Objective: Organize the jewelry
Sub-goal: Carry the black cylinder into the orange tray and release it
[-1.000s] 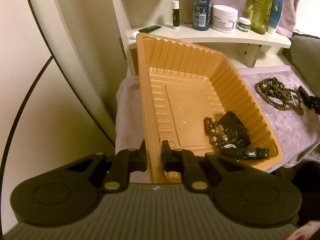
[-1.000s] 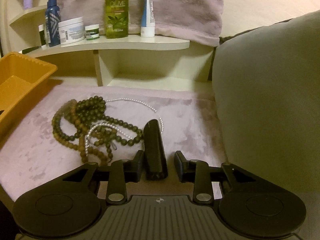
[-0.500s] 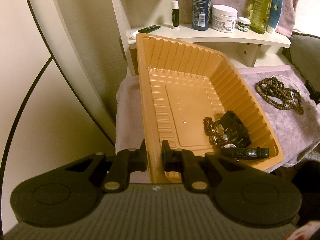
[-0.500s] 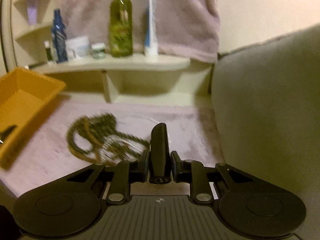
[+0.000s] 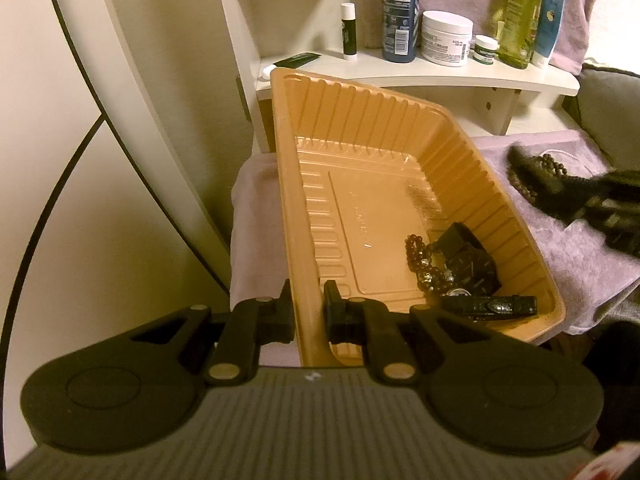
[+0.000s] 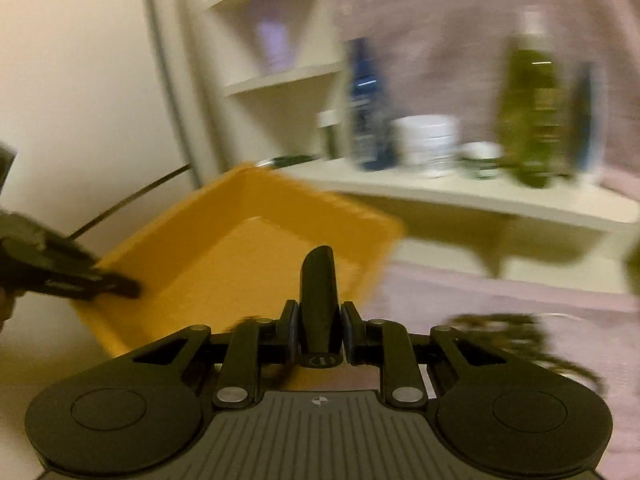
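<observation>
The black case (image 6: pixel 318 304), which lay beside the beads (image 5: pixel 538 178) a second ago, has been lifted and swung toward the orange tray (image 5: pixel 384 152), clamped in the right claw (image 6: pixel 319 334). The tray's near rim is pinched by the left claw (image 5: pixel 306 312). Release into the tray is judged next.

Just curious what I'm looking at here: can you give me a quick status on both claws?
Left claw shut on orange tray wall. Right claw shut on black case, near tray. Path looks clear.
</observation>
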Demonstrator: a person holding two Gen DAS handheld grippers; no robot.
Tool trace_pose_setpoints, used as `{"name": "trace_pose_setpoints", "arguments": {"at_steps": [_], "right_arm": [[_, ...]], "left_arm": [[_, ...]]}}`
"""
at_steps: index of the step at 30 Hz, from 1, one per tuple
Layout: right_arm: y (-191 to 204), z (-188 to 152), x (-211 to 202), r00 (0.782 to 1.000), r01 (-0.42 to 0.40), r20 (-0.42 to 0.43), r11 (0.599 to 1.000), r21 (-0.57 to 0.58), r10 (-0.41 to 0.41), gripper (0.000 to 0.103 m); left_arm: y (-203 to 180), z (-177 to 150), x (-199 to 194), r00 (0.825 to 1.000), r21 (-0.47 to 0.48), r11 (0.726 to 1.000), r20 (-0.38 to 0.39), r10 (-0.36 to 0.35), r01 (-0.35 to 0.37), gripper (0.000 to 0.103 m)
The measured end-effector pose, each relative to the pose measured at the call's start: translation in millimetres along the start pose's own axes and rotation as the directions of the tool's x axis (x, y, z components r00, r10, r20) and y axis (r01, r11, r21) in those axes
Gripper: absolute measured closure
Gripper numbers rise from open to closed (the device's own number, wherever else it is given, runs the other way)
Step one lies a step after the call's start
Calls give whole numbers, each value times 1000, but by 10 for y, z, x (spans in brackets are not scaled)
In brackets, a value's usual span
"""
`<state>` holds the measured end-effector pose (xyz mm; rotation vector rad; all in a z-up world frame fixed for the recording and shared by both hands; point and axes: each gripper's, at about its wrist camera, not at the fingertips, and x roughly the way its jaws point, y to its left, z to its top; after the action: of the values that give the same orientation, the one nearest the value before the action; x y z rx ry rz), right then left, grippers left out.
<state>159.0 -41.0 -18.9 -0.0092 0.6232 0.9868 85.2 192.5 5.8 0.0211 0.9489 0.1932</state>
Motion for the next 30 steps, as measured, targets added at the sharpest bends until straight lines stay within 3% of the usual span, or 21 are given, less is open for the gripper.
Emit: {"name": "trace_pose_setpoints", "arguments": {"at_steps": [11, 12, 14, 16, 23, 30], "right_arm": [[330, -22, 421, 994, -88, -70, 996, -15, 87, 79], [322, -21, 410, 994, -88, -67, 996, -13, 87, 78], [287, -17, 361, 995, -85, -47, 996, -13, 85, 65], [259, -6, 301, 997, -73, -28, 997, -13, 73, 62], [-98, -40, -69, 996, 76, 54, 997, 23, -77, 62], [-700, -345, -507, 955, 286, 56, 956, 70, -290, 62]], "left_arm": [[-3, -8, -24, 1000, 1, 1000, 7, -4, 4, 91], [-4, -8, -25, 1000, 1, 1000, 6, -4, 4, 91], [-3, -6, -28, 1000, 1, 1000, 7, -4, 4, 91], [2, -3, -28, 1000, 0, 1000, 7, -6, 6, 91], [-3, -4, -34, 1000, 0, 1000, 9, -5, 5, 91], [-8, -6, -41, 1000, 0, 1000, 13, -5, 5, 91]]}}
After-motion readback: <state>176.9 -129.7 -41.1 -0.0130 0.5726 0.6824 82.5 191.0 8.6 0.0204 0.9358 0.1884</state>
